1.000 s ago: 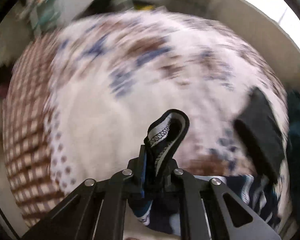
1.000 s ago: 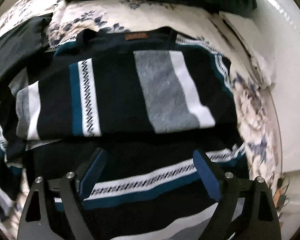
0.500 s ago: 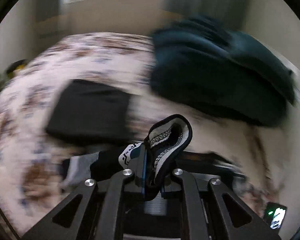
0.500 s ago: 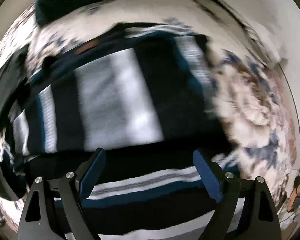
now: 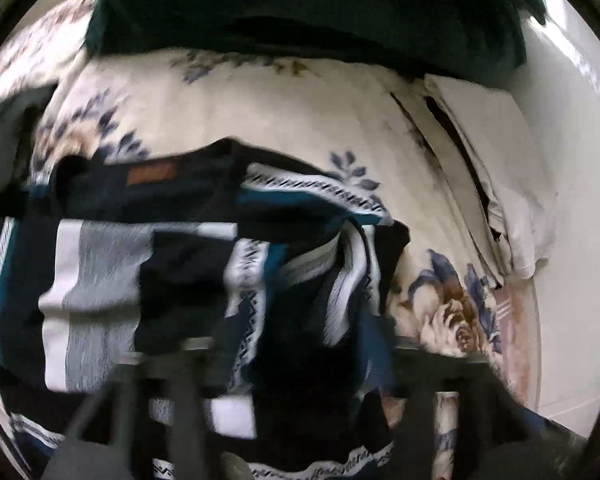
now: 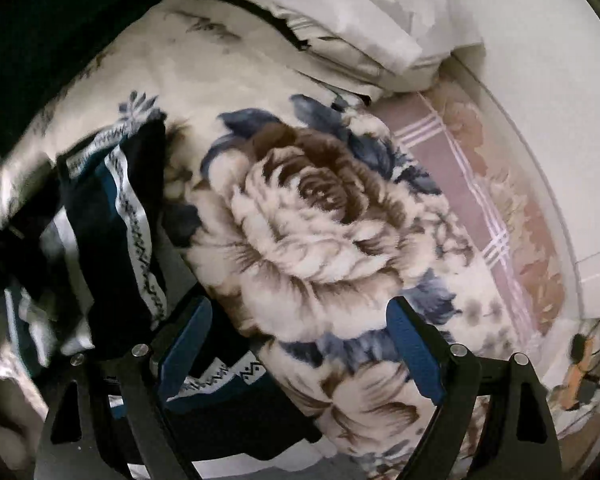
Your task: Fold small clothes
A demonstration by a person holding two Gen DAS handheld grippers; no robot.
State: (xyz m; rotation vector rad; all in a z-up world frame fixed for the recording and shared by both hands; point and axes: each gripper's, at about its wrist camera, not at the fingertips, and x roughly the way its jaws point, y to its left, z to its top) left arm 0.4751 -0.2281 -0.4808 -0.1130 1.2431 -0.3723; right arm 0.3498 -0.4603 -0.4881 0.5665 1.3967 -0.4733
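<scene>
Left gripper [image 5: 292,356], blurred, its jaws just opened and standing apart, with a fold of the striped dark sweater [image 5: 172,248] draped loosely between and ahead of the fingers, no pad visibly pressing on it. Right gripper [image 6: 300,344], fingers wide apart and gripping nothing, above the floral blanket [image 6: 312,216]; the sweater lies heaped beside and under its left finger [image 6: 184,344].

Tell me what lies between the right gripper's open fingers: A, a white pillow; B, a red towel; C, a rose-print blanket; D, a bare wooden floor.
C: the right gripper stands open over the rose-print blanket, with the striped sweater off to its side.
</scene>
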